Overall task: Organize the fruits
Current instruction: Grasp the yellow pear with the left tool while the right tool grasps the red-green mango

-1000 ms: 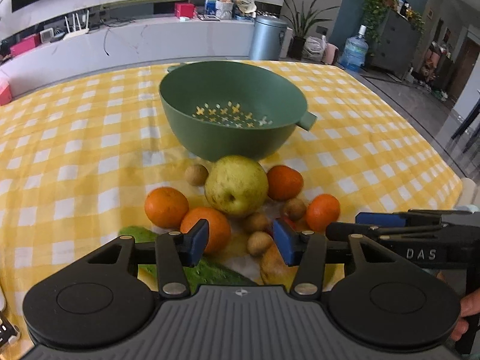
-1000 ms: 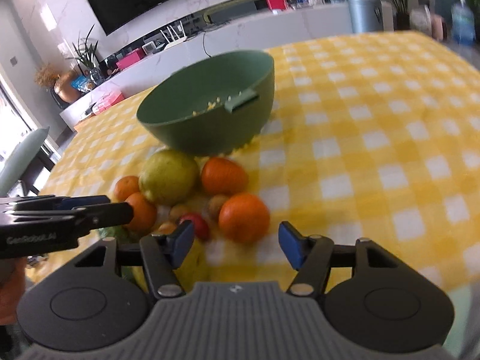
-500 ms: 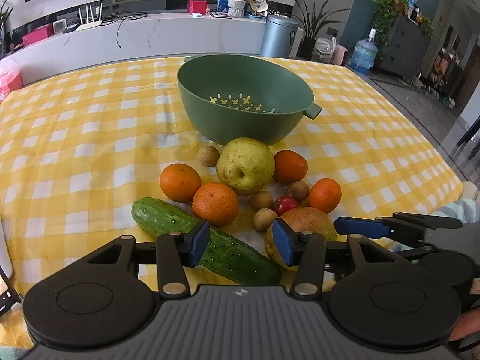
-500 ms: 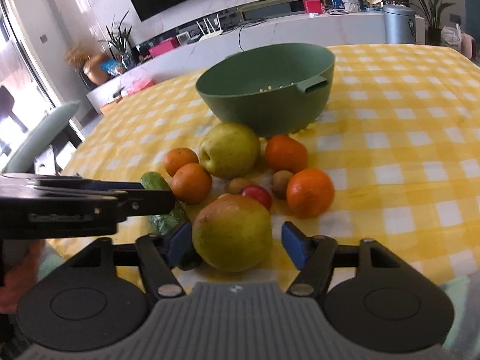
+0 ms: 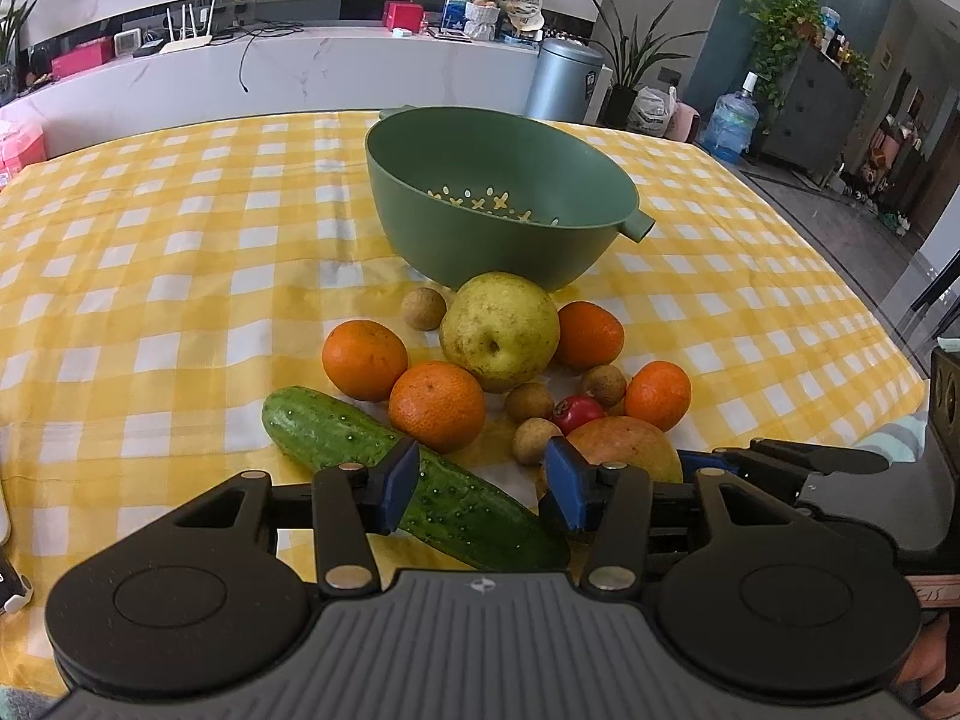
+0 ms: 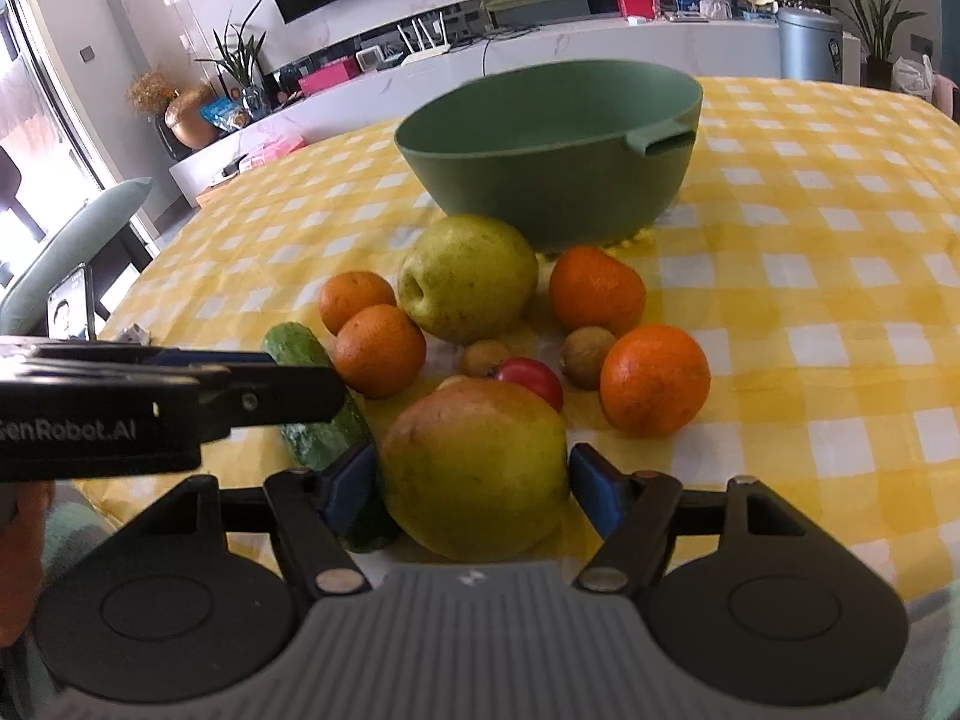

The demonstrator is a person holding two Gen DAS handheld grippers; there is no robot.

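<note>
Cucumber [image 6: 318,420] crowds mango [image 6: 474,468] — oranges, pear [image 6: 468,276] before colander [image 6: 552,144].

The right gripper [image 6: 474,489] now sits around the mango [image 6: 474,468], jaws wider than a second ago, where before it framed only cloth near an orange. Whether the pads touch the fruit is hard to say. In the left wrist view, the cucumber [image 5: 414,480] comes fully into sight, formerly mostly hidden.
</note>
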